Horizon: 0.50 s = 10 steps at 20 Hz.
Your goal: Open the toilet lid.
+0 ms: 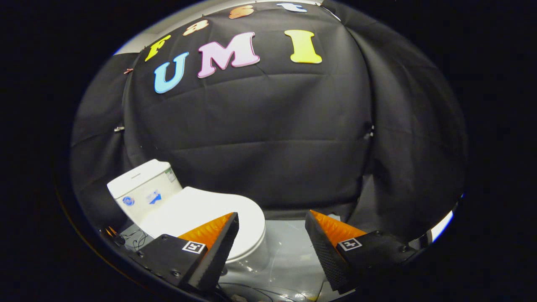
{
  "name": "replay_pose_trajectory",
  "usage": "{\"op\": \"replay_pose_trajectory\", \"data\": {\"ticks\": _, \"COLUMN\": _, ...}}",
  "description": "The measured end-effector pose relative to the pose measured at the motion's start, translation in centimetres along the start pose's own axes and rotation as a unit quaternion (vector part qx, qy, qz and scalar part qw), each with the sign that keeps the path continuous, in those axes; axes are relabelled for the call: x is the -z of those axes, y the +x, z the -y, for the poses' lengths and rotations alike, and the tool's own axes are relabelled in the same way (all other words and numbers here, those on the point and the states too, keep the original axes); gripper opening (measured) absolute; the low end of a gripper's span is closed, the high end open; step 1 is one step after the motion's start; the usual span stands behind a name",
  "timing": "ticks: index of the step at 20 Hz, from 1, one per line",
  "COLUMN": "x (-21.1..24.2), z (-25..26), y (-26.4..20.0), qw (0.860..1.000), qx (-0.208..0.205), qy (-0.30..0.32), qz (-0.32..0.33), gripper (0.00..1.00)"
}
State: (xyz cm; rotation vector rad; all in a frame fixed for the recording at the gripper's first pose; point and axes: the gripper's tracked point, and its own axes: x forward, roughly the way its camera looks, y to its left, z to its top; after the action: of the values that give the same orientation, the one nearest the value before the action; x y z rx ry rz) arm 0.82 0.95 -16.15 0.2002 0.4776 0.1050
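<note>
A white toilet stands on the floor ahead and to the left of my fingers, with its lid (pixel 197 209) lying flat and closed over the bowl (pixel 254 251). Its white tank (pixel 144 188) rises behind the lid, at the far left. My gripper (pixel 272 220) is open, with a wide gap between the two fingers and nothing in it. The left finger (pixel 218 243) overlaps the front right part of the lid in the view. I cannot tell if it touches the lid. The right finger (pixel 325 243) hangs over bare floor.
The black cloth wall (pixel 268 138) closes off the space behind and to the right of the toilet. A pale, shiny floor (pixel 289 247) shows between my fingers. Thin dark cables (pixel 136 241) lie on the floor beside the tank.
</note>
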Motion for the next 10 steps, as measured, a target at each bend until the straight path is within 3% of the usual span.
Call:
{"op": "replay_pose_trajectory", "data": {"ticks": 4, "x": 7.4, "z": -0.1, "y": 0.7, "qw": 0.995, "qx": -0.019, "qy": 0.038, "qz": -0.086, "gripper": 0.98}}
{"op": "replay_pose_trajectory", "data": {"ticks": 7, "x": 14.0, "z": -1.4, "y": 0.3, "qw": 0.975, "qx": -0.032, "qy": 0.109, "qz": -0.190, "gripper": 0.99}}
{"op": "replay_pose_trajectory", "data": {"ticks": 10, "x": 17.3, "z": -4.6, "y": 0.2, "qw": 0.950, "qx": -0.065, "qy": 0.181, "qz": -0.244, "gripper": 0.98}}
